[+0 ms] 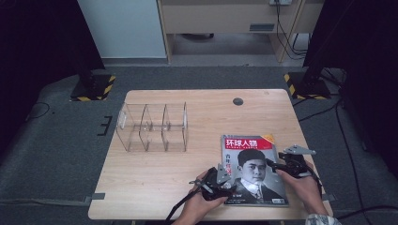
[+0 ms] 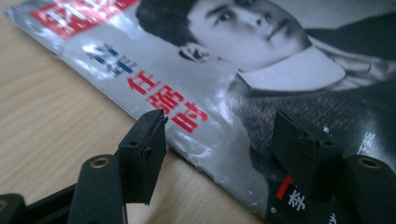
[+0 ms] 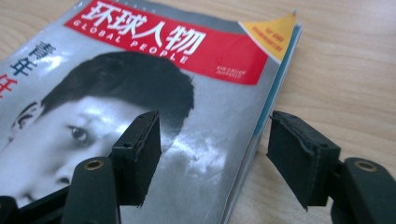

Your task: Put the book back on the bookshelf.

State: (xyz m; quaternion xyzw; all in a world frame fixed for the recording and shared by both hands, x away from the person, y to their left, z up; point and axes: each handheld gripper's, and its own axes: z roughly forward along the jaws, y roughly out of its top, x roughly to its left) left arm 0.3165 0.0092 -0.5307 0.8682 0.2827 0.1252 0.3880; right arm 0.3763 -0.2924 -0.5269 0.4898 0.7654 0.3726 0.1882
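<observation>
- Wooden table (image 1: 155, 178) in the high view, with a magazine (image 1: 251, 171) lying flat, cover up, on its near right part. A clear plastic divider rack (image 1: 152, 126) stands well apart from the magazine, up and to its left. The left gripper (image 1: 224, 176) sits at the magazine's left edge, the right gripper (image 1: 272, 164) at its right edge, each in a hand.
- Left gripper view: the magazine's left edge runs between the two black jaws. They stand partly open, one over bare wood, the other over the cover, pressing on nothing.
- Right gripper view: the jaws straddle the magazine's right edge, partly open, one above the printed cover, the other over the table. Neither pad grips the pages.
</observation>
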